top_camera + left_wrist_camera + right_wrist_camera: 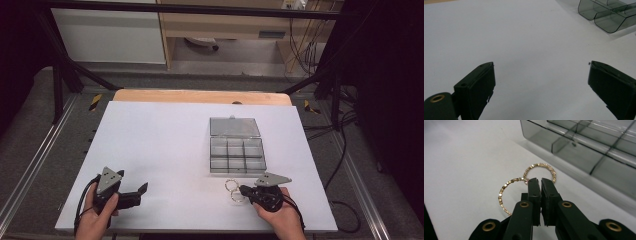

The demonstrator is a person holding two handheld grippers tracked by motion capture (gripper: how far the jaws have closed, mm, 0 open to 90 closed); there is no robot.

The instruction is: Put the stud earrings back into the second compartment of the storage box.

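Observation:
Two thin gold beaded rings lie side by side on the white table top, the nearer ring (507,183) (236,197) and the farther ring (541,165) (231,184). My right gripper (539,180) (242,190) is shut, its tips right where the two rings meet; parts of both rings are hidden under the jaws, and I cannot tell if either is pinched. Just beyond stands a smoky clear compartment box (579,147) (236,155) with its lid (234,127) laid open. My left gripper (541,67) (141,195) is wide open over bare table at the front left, with the box (604,15) far off.
The white board (160,145) covers a wooden table whose far edge (200,96) shows. Black frame bars and cables run around the table's sides. A hand holds each gripper near the front edge.

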